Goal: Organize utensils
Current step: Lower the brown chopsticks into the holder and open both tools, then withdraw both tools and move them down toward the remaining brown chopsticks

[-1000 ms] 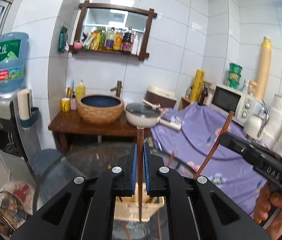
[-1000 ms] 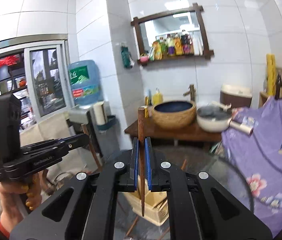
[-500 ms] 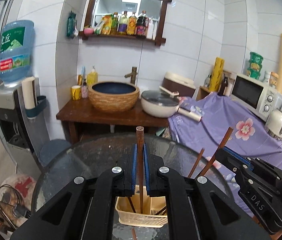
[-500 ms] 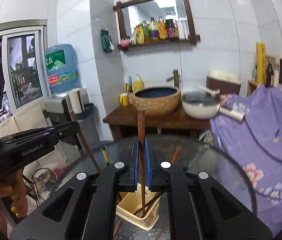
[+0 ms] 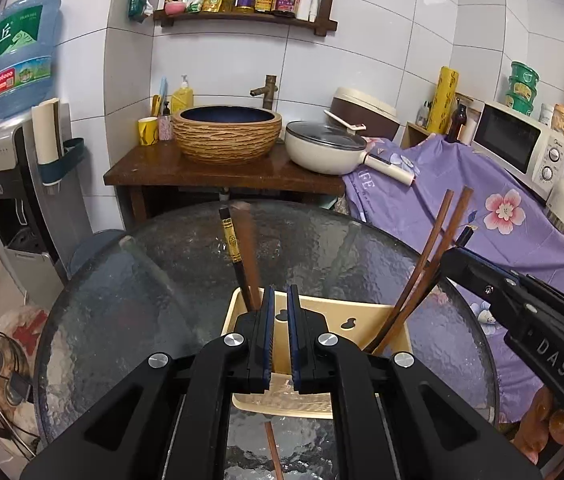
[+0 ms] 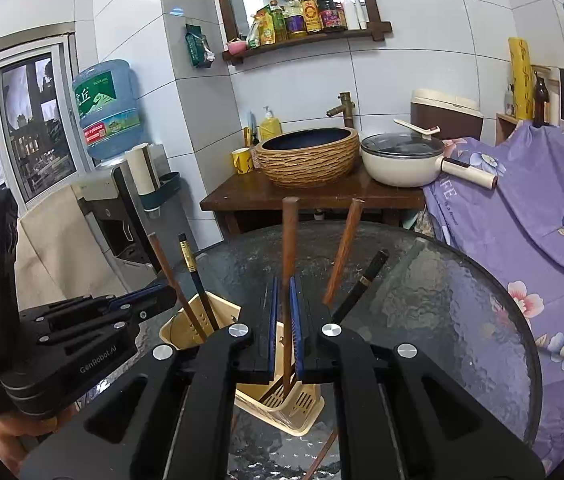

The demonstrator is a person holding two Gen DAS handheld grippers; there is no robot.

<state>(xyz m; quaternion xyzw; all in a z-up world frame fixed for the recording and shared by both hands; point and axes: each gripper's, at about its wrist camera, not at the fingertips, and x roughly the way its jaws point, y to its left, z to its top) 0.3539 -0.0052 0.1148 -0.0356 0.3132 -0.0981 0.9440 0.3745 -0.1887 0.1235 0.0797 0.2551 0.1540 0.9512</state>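
Observation:
A cream plastic utensil holder (image 5: 394,316) stands on the round glass table (image 5: 162,280). My left gripper (image 5: 278,300) is slightly open and empty above the holder; a brown chopstick (image 5: 248,256) and a black one (image 5: 229,240) lean in its left compartment. My right gripper (image 6: 285,300) holds a brown chopstick (image 6: 289,232) upright, its tip down inside the holder (image 6: 282,404). Another brown chopstick (image 6: 344,248) and a black one (image 6: 362,280) lean in that right compartment. The right gripper also shows in the left wrist view (image 5: 466,264).
A loose chopstick (image 5: 272,452) lies on the glass before the holder. Behind the table stand a wooden stand with a woven basin (image 5: 226,132) and a pan (image 5: 326,148). A purple flowered cloth (image 5: 502,208) covers the right side. A water dispenser (image 5: 14,168) stands at left.
Both grippers came down over the holder. The left gripper let go of its brown chopstick, which now leans in the left compartment. The right chopstick's tip went down into the holder.

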